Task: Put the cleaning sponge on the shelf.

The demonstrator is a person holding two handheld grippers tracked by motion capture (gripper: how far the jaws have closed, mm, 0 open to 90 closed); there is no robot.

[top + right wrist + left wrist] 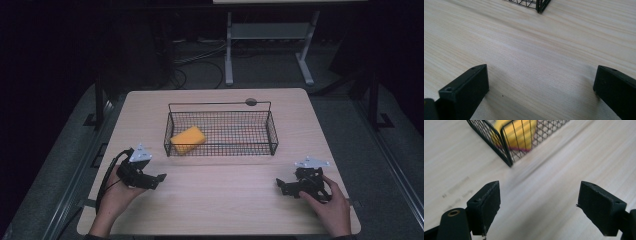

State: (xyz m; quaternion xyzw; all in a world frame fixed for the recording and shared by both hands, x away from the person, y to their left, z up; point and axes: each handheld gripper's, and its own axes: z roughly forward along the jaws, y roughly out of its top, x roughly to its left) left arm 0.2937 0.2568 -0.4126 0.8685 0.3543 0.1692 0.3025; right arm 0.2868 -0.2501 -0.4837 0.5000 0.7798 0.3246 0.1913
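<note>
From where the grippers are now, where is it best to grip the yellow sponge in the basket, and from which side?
Probably from above: the wire basket walls block a side approach. The yellow sponge lies tilted against the basket's left end, so close the jaws across its narrow width near the raised middle. The left gripper, open and nearer, seems the better choice.

The high view is dim: light falls from above onto the desk [220, 190], while the floor and room around it sink into near black. The picture is soft and low in detail, and the basket [220, 133] throws only a faint shadow toward the near edge. In the left claw view the basket corner [509, 160] and yellow sponge [524, 135] are smeared by motion blur, as is the wood grain. The right claw view is sharper, evenly lit, with soft shadows under the jaws.
</note>
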